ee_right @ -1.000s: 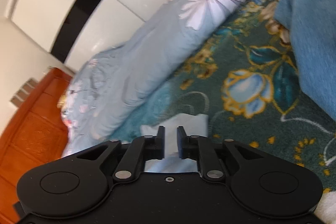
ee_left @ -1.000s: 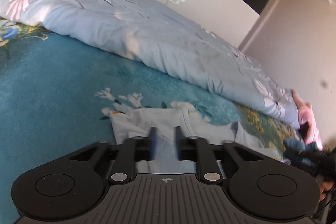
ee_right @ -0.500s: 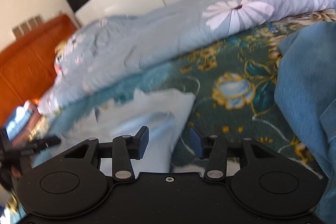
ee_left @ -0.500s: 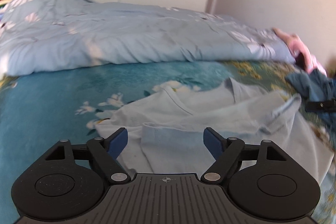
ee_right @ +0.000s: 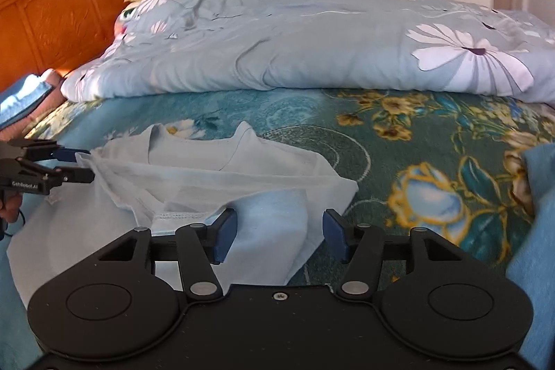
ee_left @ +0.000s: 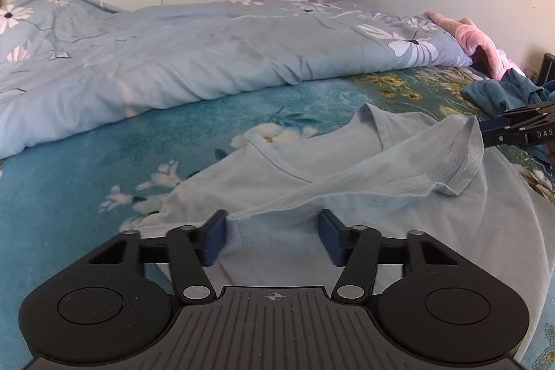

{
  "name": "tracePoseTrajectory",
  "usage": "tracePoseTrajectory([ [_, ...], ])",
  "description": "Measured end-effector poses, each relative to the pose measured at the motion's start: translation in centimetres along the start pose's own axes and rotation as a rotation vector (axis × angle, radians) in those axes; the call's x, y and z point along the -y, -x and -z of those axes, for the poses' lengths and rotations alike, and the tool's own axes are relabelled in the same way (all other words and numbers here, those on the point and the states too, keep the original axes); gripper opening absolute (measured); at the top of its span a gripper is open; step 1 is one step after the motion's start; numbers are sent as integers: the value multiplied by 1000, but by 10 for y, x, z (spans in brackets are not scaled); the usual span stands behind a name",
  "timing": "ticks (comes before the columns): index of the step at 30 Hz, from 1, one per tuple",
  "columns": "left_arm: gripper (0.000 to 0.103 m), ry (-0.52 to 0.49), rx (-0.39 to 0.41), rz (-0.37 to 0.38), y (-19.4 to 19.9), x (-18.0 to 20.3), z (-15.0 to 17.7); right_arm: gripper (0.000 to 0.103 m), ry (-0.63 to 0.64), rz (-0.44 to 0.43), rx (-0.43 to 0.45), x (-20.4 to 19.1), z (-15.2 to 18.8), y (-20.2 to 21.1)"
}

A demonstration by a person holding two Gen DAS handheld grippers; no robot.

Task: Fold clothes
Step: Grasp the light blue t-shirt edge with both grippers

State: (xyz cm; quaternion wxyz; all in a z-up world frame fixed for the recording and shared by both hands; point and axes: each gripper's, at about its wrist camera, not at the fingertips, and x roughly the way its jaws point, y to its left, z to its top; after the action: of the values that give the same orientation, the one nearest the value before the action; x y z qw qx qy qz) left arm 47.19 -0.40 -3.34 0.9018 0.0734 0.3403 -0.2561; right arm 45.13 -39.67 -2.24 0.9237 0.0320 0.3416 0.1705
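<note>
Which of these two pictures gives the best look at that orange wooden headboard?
The right wrist view. There the orange headboard fills the upper left corner, its carved panels plain above the floral quilt. The left wrist view shows none of it: only the quilt, a white glossy panel and the wall lie behind the bed.

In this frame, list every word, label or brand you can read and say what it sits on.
"GehRobot.AI": white print on the side of the left gripper, at the left edge of the right wrist view; small, so the middle letters are uncertain.
"DAS": white letters on the right gripper, cut off by the right edge of the left wrist view.
Light blue shirt, flowered duvet, bedsheet: no text.
</note>
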Motion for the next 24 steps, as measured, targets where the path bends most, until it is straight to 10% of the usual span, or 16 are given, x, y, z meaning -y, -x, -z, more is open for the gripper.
tracePoseTrajectory([
  [7, 19, 79, 16, -38, 7, 3, 1, 5, -53, -51, -7, 6, -2, 1],
  [16, 7, 114, 190, -206, 46, 7, -22, 3, -112, -84, 195, 7, -17, 37],
  [24, 7, 61, 88, -295, -19, -8, -58, 3, -163, 32, 119, 16, -41, -24],
])
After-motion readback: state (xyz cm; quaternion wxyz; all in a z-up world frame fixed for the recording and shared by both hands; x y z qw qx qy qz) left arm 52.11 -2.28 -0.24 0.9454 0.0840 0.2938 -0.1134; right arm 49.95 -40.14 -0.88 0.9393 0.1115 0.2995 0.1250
